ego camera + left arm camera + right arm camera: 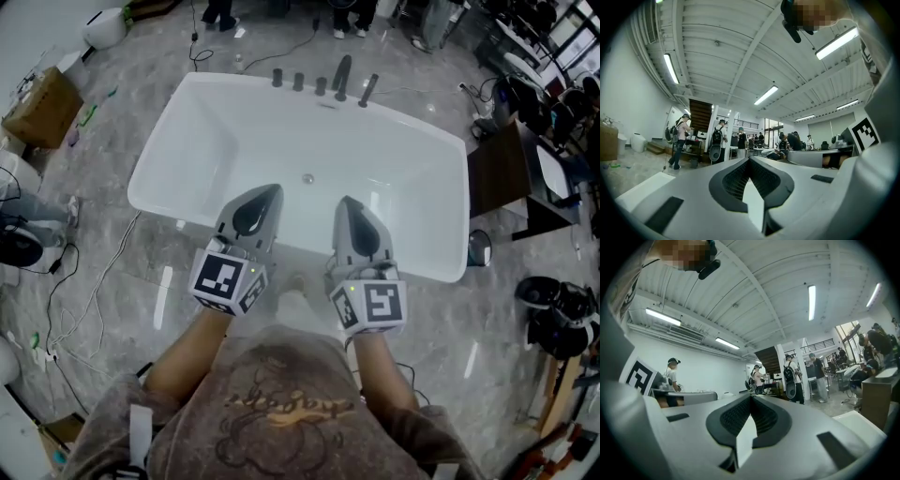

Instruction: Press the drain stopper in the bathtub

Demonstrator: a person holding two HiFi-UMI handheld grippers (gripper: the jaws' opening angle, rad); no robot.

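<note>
Currently you've got both grippers low-centre in the head view, side by side over the near rim of the bathtub [164,192], noses pointing into it. Left gripper [269,191]: in its own view the jaws are together, tips meeting, nothing between them. Right gripper [751,396]: same story, jaws closed and empty. In the head view the right one sits just right of frame centre, apart from the left. Can't tell from above whether either touches the rim. Drain stopper [307,178] sits on the tub bottom at frame centre, between the two noses and just beyond them, with neither gripper on it. Tap fittings [322,84] line the far rim, top centre. Cardboard box [39,105] on the grey floor [141,281], upper left. Both gripper views look up and out: strip lights [671,68] on the ceiling, people standing in the background
</note>
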